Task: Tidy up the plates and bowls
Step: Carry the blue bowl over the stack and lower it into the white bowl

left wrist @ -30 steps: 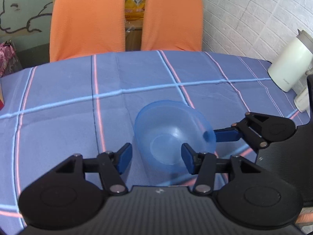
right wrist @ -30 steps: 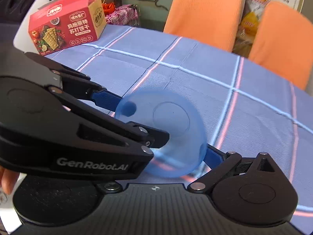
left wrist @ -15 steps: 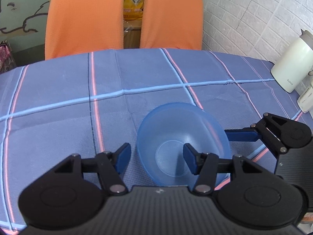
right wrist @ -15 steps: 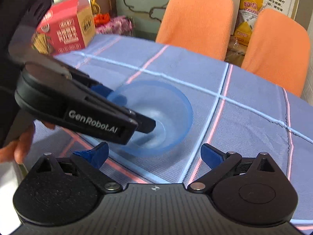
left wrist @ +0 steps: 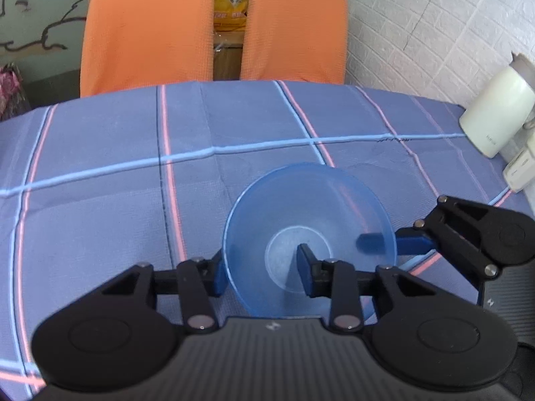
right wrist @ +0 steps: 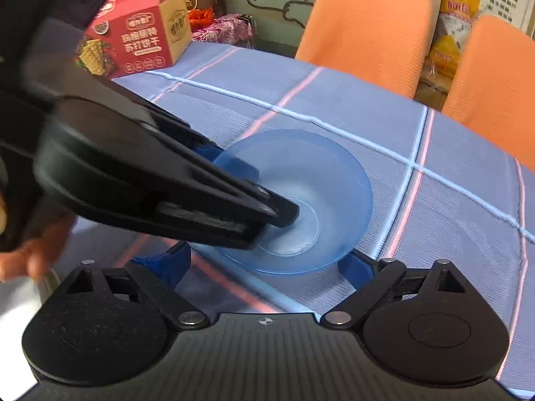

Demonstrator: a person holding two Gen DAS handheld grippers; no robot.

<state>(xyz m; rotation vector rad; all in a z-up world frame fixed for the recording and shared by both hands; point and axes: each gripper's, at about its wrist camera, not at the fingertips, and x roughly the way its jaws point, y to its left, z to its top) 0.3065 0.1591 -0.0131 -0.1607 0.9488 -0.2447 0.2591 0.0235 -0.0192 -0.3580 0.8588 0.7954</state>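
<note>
- In the right wrist view the left hand-held gripper point(right wrist: 254, 200) is motion-blurred, and its black body hides the near-left wall of the blue bowl point(right wrist: 327, 180).
- A hand point(right wrist: 30, 254) behind that hand-held gripper is blurred and cut by the frame's left edge.
- The red cracker box point(right wrist: 133, 36) beyond the left hand-held gripper is partly covered by a dark blur at the top-left corner.
- In the left wrist view the white kettle point(left wrist: 495, 113), far right of the left hand-held gripper, is cut by the edge; its small print is unreadable.
- The right hand-held gripper point(left wrist: 401, 244) shows one finger there, its blue pad seen only dimly through the bowl's wall.
</note>
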